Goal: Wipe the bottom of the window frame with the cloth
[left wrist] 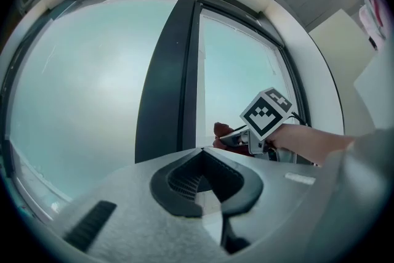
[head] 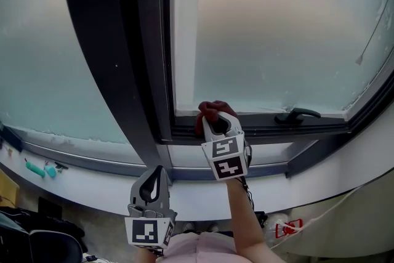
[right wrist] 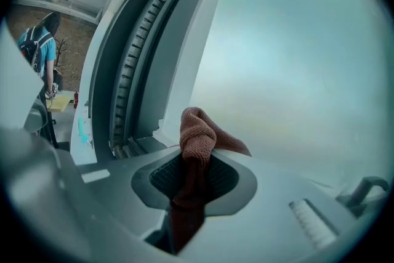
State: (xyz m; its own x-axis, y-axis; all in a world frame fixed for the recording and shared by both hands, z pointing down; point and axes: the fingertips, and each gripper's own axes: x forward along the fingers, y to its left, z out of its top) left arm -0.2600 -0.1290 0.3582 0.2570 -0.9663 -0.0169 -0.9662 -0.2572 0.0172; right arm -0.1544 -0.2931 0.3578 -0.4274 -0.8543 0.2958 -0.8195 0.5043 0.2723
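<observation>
Right tongs (head: pixel 217 123) are clamped on the rust-brown cloth (right wrist: pixel 198 132), its nubbly bunch poking past the tips, right at the bottom rail of the dark window frame (head: pixel 265 127) under frosted glass (head: pixel 277 28). Wiping looks under way; next, I'd judge, a steady slide along the smooth rail toward the lever handle (head: pixel 298 114) to their right. Left tongs (head: pixel 152 186) hang below, closed on nothing.

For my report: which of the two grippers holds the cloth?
The right gripper: its jaws are shut on the reddish-brown cloth by the window frame. The left gripper, lower down, is shut and empty.
</observation>
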